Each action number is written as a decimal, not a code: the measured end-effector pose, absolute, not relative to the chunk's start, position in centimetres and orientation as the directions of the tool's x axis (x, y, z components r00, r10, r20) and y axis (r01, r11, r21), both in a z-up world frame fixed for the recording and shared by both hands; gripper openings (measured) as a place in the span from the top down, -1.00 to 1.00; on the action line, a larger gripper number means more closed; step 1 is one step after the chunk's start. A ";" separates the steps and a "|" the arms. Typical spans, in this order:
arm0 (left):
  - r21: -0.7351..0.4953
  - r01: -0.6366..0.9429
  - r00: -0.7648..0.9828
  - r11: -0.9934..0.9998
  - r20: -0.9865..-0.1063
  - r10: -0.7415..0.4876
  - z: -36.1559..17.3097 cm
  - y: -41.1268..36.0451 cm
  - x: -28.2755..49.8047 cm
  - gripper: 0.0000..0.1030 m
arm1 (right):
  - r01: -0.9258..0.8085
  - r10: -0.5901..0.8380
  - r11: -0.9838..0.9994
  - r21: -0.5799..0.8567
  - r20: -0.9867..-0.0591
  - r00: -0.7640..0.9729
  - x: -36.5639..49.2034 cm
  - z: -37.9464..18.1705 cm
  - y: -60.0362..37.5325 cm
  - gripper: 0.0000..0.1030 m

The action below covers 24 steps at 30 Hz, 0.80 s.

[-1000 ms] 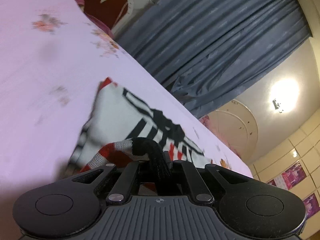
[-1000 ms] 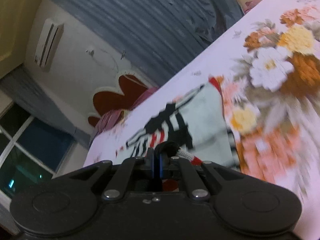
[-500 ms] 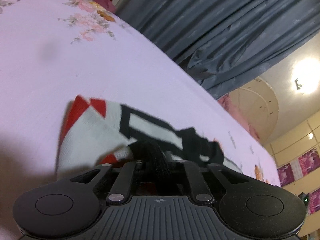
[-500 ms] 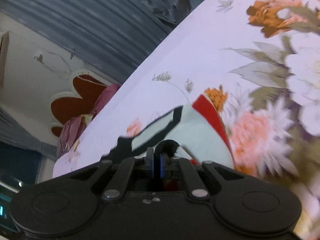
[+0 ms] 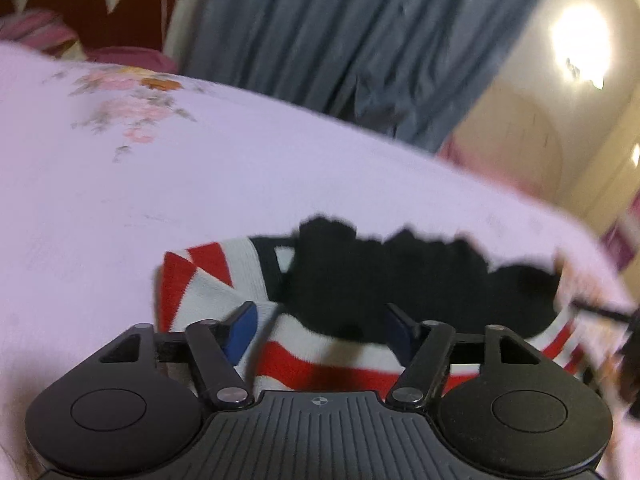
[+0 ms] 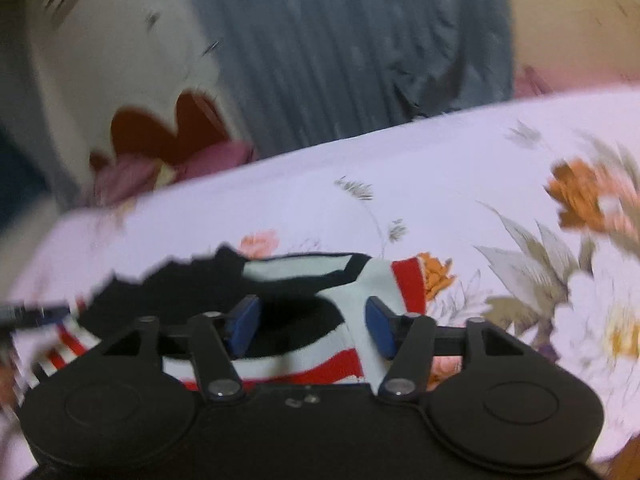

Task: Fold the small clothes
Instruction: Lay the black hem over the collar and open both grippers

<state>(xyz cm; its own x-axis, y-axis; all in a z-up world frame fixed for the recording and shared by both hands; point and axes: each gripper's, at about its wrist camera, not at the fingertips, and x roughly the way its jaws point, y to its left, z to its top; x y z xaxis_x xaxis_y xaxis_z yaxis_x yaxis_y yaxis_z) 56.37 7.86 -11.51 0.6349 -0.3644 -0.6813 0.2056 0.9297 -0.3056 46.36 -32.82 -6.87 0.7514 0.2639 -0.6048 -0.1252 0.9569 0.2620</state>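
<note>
A small knit garment (image 5: 304, 360) in white, red and black lies folded on the pale floral bedsheet (image 5: 200, 184). My left gripper (image 5: 324, 326) hovers right over its near edge, jaws opening, blue pads apart with the cloth lying loose between them. In the right wrist view the same garment (image 6: 348, 292) lies below my right gripper (image 6: 312, 326), whose jaws are also opening, the pads clear of the fabric. A black band of the garment (image 6: 192, 280) runs across its far side. Both views are blurred.
The bedsheet (image 6: 460, 168) carries large orange and white flower prints on the right. Grey curtains (image 5: 340, 40) hang behind the bed. A dark red headboard (image 6: 160, 128) and pink pillows (image 6: 208, 160) stand at the far left. A bright ceiling lamp (image 5: 580, 40) glares.
Both grippers carried the garment's edge across the bed and down, folding it over, then opened and let the cloth go. Both views rolled toward level.
</note>
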 end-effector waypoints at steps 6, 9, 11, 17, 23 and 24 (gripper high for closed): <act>-0.054 0.236 0.673 0.970 -0.712 -0.203 -11.1 4.7 55.7 0.50 | -0.145 0.122 0.989 0.027 -0.704 0.700 48.7 -7.8 -29.2 0.53; -0.025 0.211 0.737 0.977 -0.653 -0.176 -9.9 4.8 54.2 0.92 | -0.169 0.100 0.985 -0.030 -0.701 0.706 48.7 -7.9 -27.9 0.90; -0.053 0.160 0.791 0.986 -0.590 -0.160 -8.9 5.8 52.6 0.92 | -0.145 0.072 0.988 -0.052 -0.671 0.737 48.2 -7.2 -27.8 0.91; -0.069 0.057 0.762 0.996 -0.641 -0.088 -11.3 7.2 53.0 0.91 | -0.060 0.020 0.998 -0.034 -0.698 0.716 49.5 -8.8 -30.0 0.91; -0.086 0.010 0.770 0.996 -0.635 -0.063 -9.8 8.0 52.0 0.17 | 0.005 -0.007 1.000 -0.005 -0.663 0.748 48.5 -7.0 -30.1 0.07; -0.083 -0.007 0.799 0.996 -0.600 -0.045 -9.0 7.6 51.7 -0.18 | 0.002 -0.007 1.000 -0.008 -0.612 0.791 47.6 -6.1 -29.7 -0.27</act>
<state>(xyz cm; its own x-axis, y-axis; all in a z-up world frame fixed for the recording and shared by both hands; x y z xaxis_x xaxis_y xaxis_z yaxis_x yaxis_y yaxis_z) 51.73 7.59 -9.01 0.7987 -0.0447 -0.6000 -0.0070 0.9965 -0.0835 47.62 -29.68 -6.05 0.7907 -0.0065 -0.6122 0.0021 1.0000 -0.0079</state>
